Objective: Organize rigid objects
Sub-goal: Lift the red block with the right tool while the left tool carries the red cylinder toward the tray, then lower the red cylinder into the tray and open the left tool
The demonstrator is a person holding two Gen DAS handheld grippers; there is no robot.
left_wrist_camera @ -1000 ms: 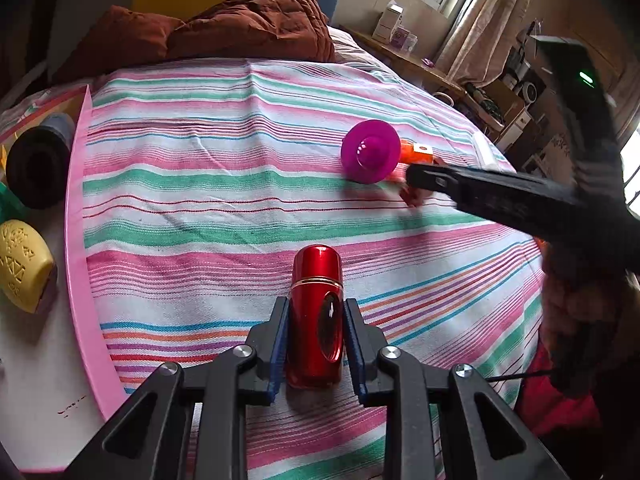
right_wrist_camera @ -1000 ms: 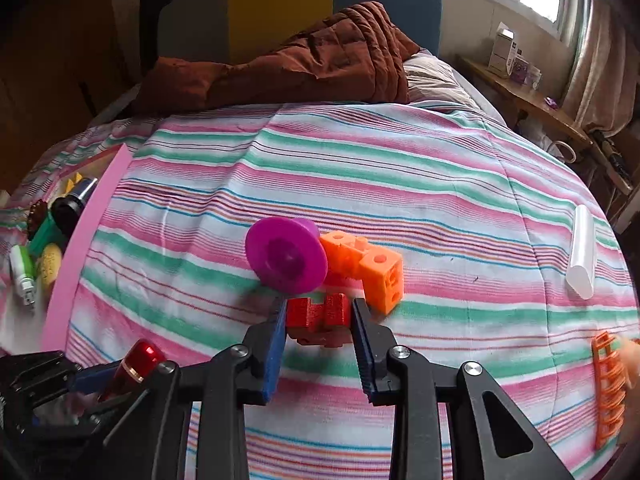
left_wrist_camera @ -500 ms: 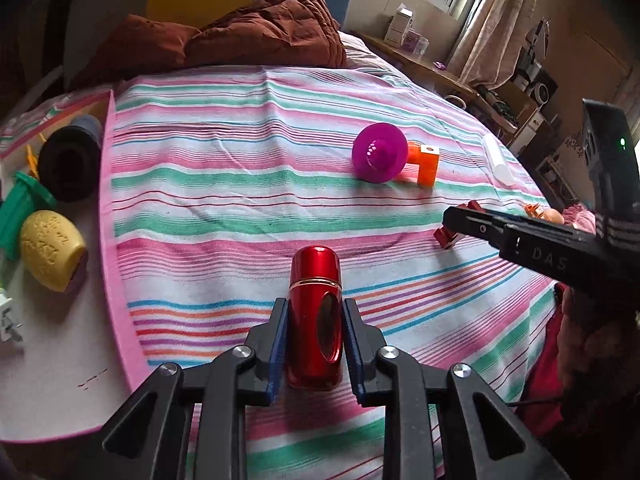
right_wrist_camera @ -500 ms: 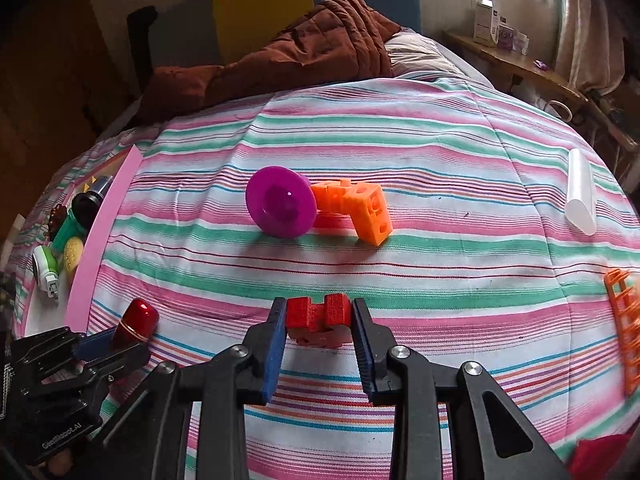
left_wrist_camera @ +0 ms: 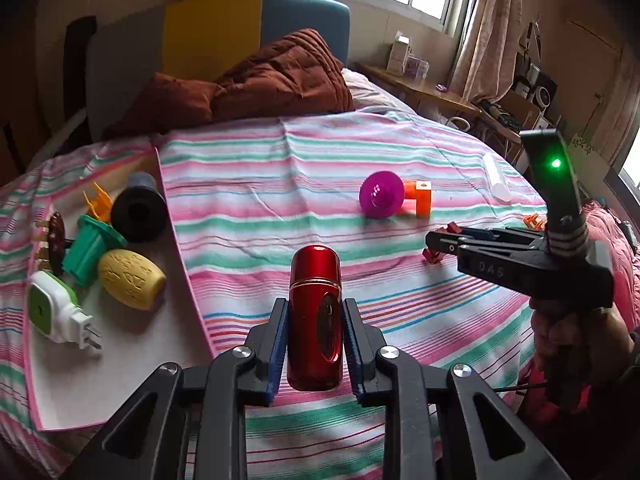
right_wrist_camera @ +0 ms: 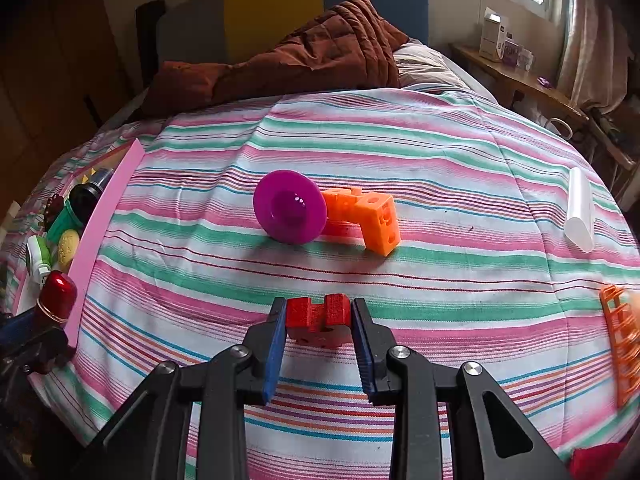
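My left gripper (left_wrist_camera: pixel 315 316) is shut on a shiny red cylinder (left_wrist_camera: pixel 316 312), held above the striped bedspread near the pink-edged white tray (left_wrist_camera: pixel 120 360). My right gripper (right_wrist_camera: pixel 319 320) is shut on a small red notched block (right_wrist_camera: pixel 318 318), held over the bed's near side; it also shows in the left wrist view (left_wrist_camera: pixel 434 246). A purple disc (right_wrist_camera: pixel 290 208) and an orange cube piece (right_wrist_camera: pixel 372 216) lie together mid-bed. The red cylinder shows at the far left of the right wrist view (right_wrist_camera: pixel 58 292).
The tray holds a yellow egg shape (left_wrist_camera: pixel 130 280), a green piece (left_wrist_camera: pixel 90 250), a black cylinder (left_wrist_camera: pixel 138 212), and a green-white plug (left_wrist_camera: pixel 54 312). A white tube (right_wrist_camera: pixel 580 210) and orange lattice piece (right_wrist_camera: pixel 622 344) lie at right. A brown quilt (left_wrist_camera: pixel 276 80) lies at the bed's head.
Both grippers have pulled back toward the near side with their objects. The left gripper has swung left, bringing the tray into fuller view.
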